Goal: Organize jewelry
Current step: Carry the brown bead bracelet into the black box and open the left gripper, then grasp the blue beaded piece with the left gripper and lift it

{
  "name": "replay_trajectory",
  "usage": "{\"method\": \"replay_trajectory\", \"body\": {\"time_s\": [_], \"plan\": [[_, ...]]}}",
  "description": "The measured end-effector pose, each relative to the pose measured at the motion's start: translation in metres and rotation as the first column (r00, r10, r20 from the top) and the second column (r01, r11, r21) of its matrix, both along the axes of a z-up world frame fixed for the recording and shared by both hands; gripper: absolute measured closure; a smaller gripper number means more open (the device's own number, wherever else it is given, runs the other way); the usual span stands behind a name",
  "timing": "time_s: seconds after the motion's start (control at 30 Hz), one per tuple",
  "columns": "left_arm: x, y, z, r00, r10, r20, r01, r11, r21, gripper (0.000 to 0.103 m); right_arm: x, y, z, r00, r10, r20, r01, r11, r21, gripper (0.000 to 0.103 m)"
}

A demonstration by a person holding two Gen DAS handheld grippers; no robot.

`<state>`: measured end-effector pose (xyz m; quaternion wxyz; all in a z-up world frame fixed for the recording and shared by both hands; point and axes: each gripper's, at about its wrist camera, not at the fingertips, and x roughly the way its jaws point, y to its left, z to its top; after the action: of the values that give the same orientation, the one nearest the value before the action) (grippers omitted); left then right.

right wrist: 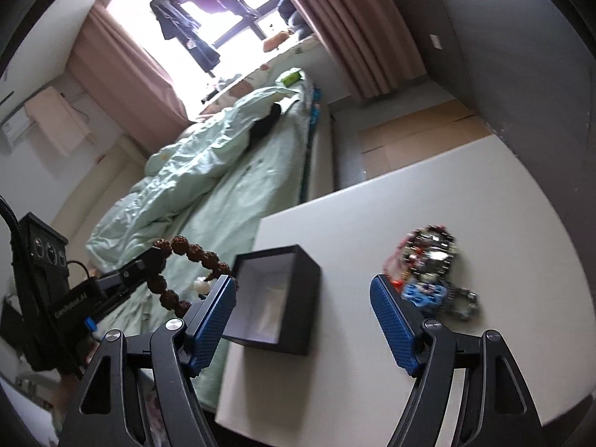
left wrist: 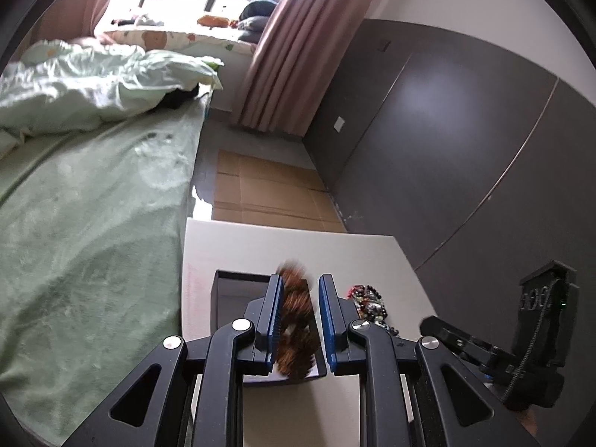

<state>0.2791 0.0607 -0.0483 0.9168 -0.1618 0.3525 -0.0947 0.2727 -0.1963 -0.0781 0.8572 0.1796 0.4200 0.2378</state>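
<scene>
My left gripper [left wrist: 298, 290] is shut on a brown beaded bracelet [left wrist: 296, 320] and holds it above the open black box [left wrist: 227, 298] on the white table [left wrist: 365, 253]. The right wrist view shows the same bracelet [right wrist: 186, 253] in the air left of the box [right wrist: 275, 290], held by the left gripper. My right gripper [right wrist: 303, 298] is open and empty above the table [right wrist: 409, 193], between the box and a pile of mixed bead jewelry [right wrist: 428, 264]. The pile also shows in the left wrist view [left wrist: 370, 301].
A bed with green bedding [left wrist: 85, 186] runs along the table's left side. A dark wardrobe wall [left wrist: 465, 130] stands on the right. Flattened cardboard [left wrist: 268, 193] lies on the floor beyond the table. The right gripper's body [left wrist: 521, 335] is at right.
</scene>
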Motion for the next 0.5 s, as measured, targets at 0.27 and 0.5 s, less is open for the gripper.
{"method": "replay_trajectory", "body": {"time_s": [0.27, 0.5], "plan": [[-0.002, -0.031, -0.001, 1.0, -0.017, 0.017, 0.015, 0.995, 0.098, 0.021, -0.011, -0.017, 0.011, 1.0, -0.023, 0.013, 0.023, 0.999, -0.024, 0.025], [0.0, -0.051, -0.006, 0.999, -0.051, -0.003, 0.051, 0.994, 0.093, 0.021, -0.015, -0.036, 0.016, 0.997, -0.062, 0.044, 0.065, 0.995, -0.076, 0.024]]}}
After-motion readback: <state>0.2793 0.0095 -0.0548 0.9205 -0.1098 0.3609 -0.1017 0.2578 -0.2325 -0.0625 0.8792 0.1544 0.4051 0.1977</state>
